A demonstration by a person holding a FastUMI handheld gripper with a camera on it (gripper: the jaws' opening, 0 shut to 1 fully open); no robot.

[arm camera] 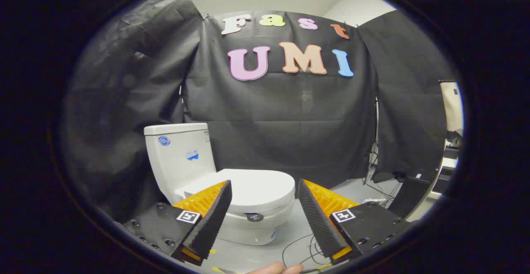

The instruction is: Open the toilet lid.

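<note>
**A:** Going left to right, what is there?

**B:** At far left, a white cistern (180, 154) stands against the black cloth wall. Joined to its right side is the toilet bowl (252, 228), with the toilet lid (256, 189) lying flat and closed on top. The toilet sits on a grey floor (352, 189), and loose black cables (298, 249) trail over the floor near the bowl's right side. Further right, dark equipment sits low by the wall; I cannot tell what it is.

**A:** And the gripper?

**B:** The gripper (264, 218) is spread wide, holding nothing. The lid's front edge lies just beyond it, between the two fingers and apart from both.

**A:** Which step is this?

**B:** I judge it the approach: the lid is not yet touched. The next move calls for going forward and down to catch the lid's front rim, then lifting it back toward the cistern.

**A:** Anything in the bowl?

**B:** Hidden; the closed lid covers it.
</note>
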